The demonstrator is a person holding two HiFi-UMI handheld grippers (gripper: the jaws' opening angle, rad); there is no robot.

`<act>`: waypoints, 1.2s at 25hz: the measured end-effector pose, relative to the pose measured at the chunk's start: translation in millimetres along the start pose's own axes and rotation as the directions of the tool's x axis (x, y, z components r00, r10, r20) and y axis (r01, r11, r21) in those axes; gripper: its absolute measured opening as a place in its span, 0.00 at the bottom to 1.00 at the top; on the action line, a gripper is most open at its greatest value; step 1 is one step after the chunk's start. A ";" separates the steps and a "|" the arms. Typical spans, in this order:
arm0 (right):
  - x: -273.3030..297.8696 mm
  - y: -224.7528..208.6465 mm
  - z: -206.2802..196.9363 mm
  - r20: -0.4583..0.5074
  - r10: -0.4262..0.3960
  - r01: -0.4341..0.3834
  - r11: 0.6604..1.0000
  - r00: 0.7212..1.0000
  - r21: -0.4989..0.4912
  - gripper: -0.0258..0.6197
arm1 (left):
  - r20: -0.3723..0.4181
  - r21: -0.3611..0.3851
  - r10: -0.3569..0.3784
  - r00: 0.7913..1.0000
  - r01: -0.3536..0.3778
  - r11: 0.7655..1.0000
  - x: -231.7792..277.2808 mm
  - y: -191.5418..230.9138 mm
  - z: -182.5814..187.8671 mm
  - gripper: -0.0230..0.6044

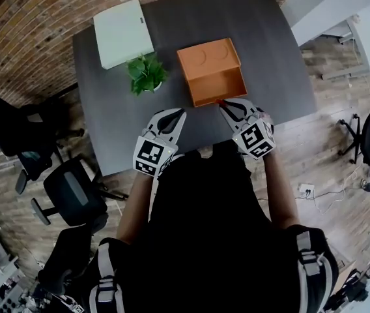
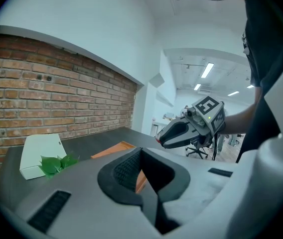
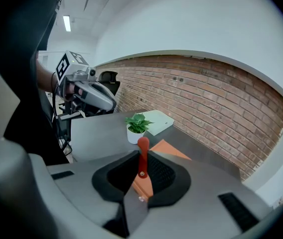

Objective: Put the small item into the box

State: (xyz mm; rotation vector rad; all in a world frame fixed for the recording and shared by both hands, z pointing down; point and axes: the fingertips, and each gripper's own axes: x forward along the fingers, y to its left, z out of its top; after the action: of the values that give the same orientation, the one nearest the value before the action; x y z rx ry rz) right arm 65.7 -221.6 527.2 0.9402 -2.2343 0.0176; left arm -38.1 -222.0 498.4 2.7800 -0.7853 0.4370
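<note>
**Head view.** Your right tongs (image 1: pixel 229 107) pinch the small item (image 1: pixel 219 101), which shows here only as a red speck at their tip. It sits at the near edge of the open orange box (image 1: pixel 188 77), touching it or just above it; this view cannot settle which. Your left tongs (image 1: pixel 175 116) hang near the box's near left corner, apart from it. The potted plant (image 1: pixel 146 74) stands just left of the box. The white carton (image 1: pixel 123 32) lies further left of the box and beyond the plant. All of these rest on the dark tabletop (image 1: pixel 107 122).

**Left gripper view.** Your left tongs (image 2: pixel 141 153) are drawn together at the tips and carry nothing. A sliver of the orange box shows through behind the tips. Your right tongs (image 2: pixel 158 139) hover over the box's far side.

**Right gripper view.** Your right tongs (image 3: pixel 142 156) are pressed onto the small item (image 3: pixel 143 146).
- Item position: upright between the pads, with its top standing clear above them and the box (image 3: pixel 174 151) lying just beyond.
- Item form: a slim, flat red strip with a rounded upper end.
- Item detail: a small pale dot near the lower end.
</note>
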 end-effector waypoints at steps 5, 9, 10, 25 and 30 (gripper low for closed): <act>15.6 -23.9 -8.9 -0.030 0.000 -0.001 0.999 1.000 -0.034 0.14 | -0.019 -0.020 0.050 0.999 -0.051 0.999 -2.0 19.3 -4.4 0.07; 27.3 -38.1 -15.0 -0.039 0.017 -0.019 0.999 0.999 -0.040 0.14 | -0.029 -0.032 0.070 0.997 -0.071 0.997 5.4 23.9 -5.1 0.07; 30.7 -40.8 -16.9 -0.040 0.027 -0.028 0.999 0.999 -0.038 0.14 | -0.032 -0.032 0.075 0.997 -0.076 0.997 8.1 24.5 -4.5 0.07; 90.5 -51.7 -62.6 -0.133 0.184 -0.195 0.978 0.974 -0.080 0.14 | -0.093 -0.053 0.142 0.985 -0.147 0.988 27.9 32.2 -2.9 0.07; 104.9 -49.0 -75.8 -0.167 0.220 -0.235 0.969 0.961 -0.076 0.14 | -0.116 -0.050 0.172 0.978 -0.178 0.983 31.7 39.9 -6.9 0.07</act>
State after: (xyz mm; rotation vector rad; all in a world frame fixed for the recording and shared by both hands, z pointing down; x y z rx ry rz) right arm 90.9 -302.7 636.5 0.6053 -2.1638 0.0864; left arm -35.3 -268.3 520.7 2.6160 -1.0036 0.5834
